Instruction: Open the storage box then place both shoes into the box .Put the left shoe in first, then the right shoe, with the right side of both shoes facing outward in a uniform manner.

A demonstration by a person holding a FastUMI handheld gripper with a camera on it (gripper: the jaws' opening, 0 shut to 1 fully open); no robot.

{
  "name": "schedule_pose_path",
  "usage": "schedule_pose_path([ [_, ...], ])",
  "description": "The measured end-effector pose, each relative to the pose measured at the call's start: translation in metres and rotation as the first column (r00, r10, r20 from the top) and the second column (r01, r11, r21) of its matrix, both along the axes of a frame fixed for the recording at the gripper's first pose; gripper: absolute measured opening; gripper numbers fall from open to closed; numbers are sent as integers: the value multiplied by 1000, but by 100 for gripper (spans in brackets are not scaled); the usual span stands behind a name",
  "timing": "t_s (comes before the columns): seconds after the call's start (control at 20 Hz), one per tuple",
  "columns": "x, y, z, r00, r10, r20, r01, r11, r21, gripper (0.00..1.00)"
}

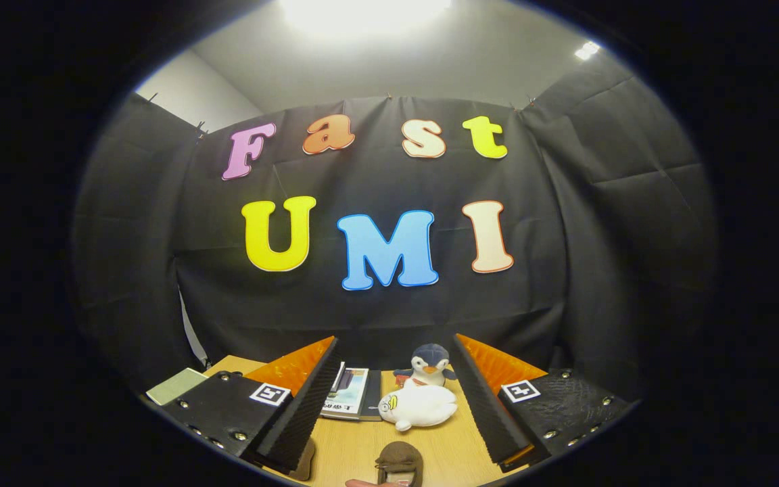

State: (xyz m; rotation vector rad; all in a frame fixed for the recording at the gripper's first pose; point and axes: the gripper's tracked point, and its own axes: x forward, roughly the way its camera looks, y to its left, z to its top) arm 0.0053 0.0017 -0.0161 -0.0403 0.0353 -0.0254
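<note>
The jaws [393, 406] stand wide open and hold nothing, raised above the wooden tabletop [356, 450] and aimed at the booth wall. One brown shoe [399, 461] lies at the near edge of the tabletop, between the fingers and below their line; its long axis cannot be told. A second brown shape [306, 461] beside the left finger may be the other shoe. Toward the far edge: one plush penguin [428, 364], one white plush duck [418, 407], one book [356, 393].

We see one brown shoe [399, 461] resting on the desk [443, 450], between the open jaws and just below them; another brown shoe [306, 460] lies partly hidden behind the left finger.
</note>
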Motion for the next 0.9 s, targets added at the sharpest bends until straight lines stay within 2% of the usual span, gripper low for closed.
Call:
schedule_pose_path([
  [0.2,7,13,-13,999,35,-23,-35,999,23,98],
  [0.45,12,52,-45,985,144,-91,-136,987,91,98],
  [0.65,13,82,-78,962,220,-163,-199,971,133,98],
  [0.9,16,121,-116,916,318,-246,-265,938,225,98],
])
